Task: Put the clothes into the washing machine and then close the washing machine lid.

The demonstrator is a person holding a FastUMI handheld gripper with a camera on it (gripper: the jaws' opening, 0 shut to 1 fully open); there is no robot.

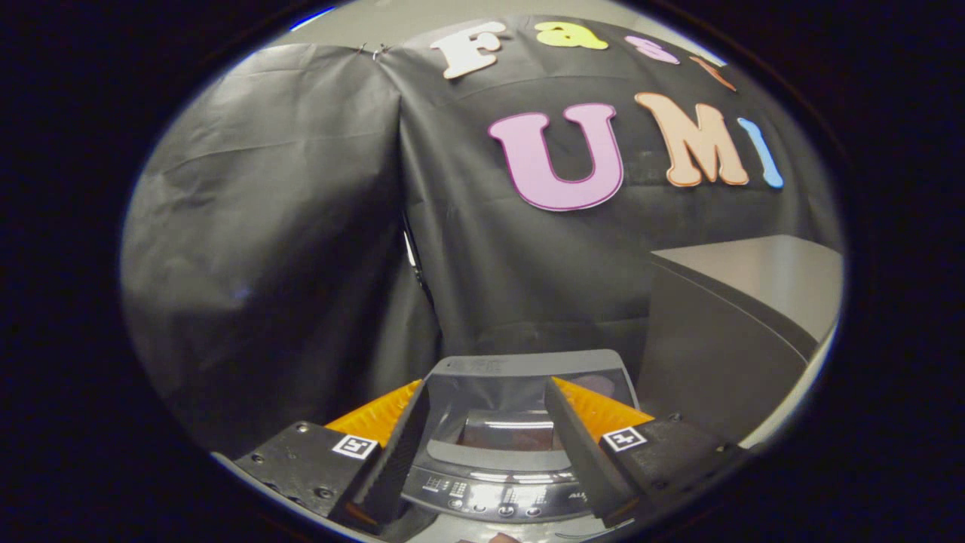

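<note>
A small grey top-loading washing machine (520,366) stands low down, just ahead of my gripper (486,388) and against the black cloth wall. Between the fingers I see its dark glass lid (507,411), with a curved control panel (490,498) of small buttons on the near side. Whether the lid is up or down I cannot tell from this angle. The gripper hangs above the machine, open, with a wide gap and nothing between its fingers (399,452).
A tall grey cabinet or box (724,317) with a flat pale top stands right beside the machine. The black cloth wall (286,226) hangs close behind and to the left.
</note>
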